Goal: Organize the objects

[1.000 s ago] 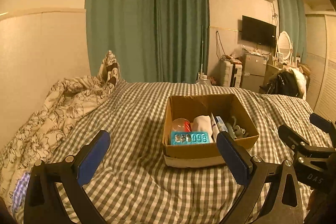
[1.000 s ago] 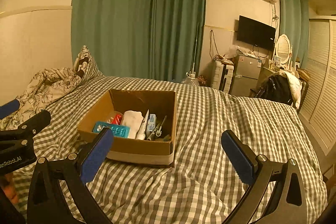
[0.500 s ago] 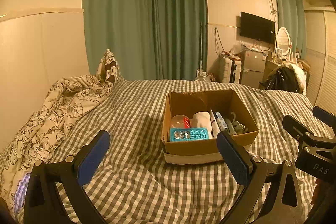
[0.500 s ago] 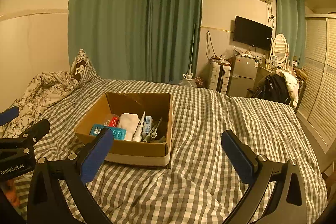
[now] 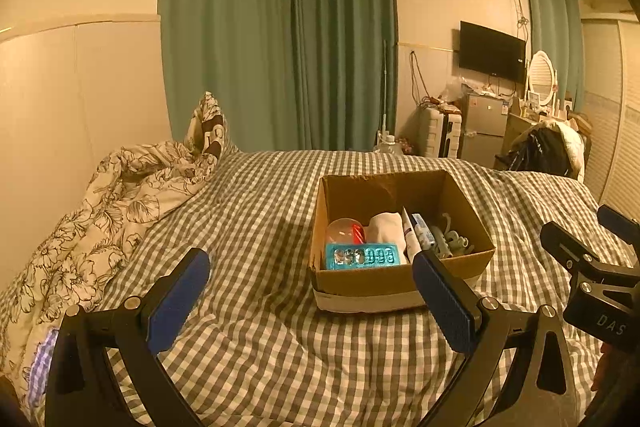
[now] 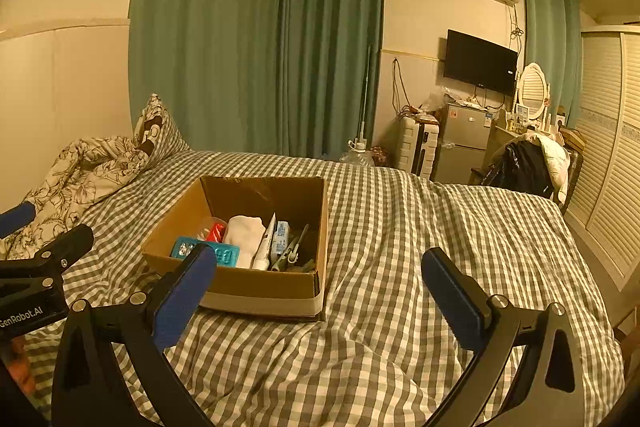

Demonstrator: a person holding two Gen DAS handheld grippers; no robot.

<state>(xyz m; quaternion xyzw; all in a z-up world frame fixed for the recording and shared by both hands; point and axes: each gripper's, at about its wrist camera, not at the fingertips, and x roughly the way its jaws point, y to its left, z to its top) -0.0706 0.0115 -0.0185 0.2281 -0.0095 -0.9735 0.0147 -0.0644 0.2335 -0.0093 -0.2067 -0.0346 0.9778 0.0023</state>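
Observation:
An open cardboard box (image 5: 400,285) (image 6: 256,287) sits on the checked bed. In it lie a teal blister pack (image 5: 362,256) (image 6: 226,254), a clear ball with a red part (image 5: 345,230), a white cloth (image 5: 387,231) (image 6: 246,233), tubes (image 5: 418,233) (image 6: 267,247) and grey hooks (image 5: 452,241). My left gripper (image 5: 310,301) is open and empty, above the bed in front of the box. My right gripper (image 6: 318,301) is open and empty, in front of the box's right corner.
A floral duvet (image 5: 92,227) and pillow (image 5: 206,131) lie at the left by the wall. Green curtains (image 5: 280,43) hang behind the bed. A fridge (image 6: 464,143), TV (image 6: 478,61), chair with clothes (image 6: 528,163) and wardrobe (image 6: 612,147) stand to the right.
Both grippers have tilted up and pulled back a little, so the box sits slightly lower and farther in view. Jaws stay open. Nothing in the box moved.

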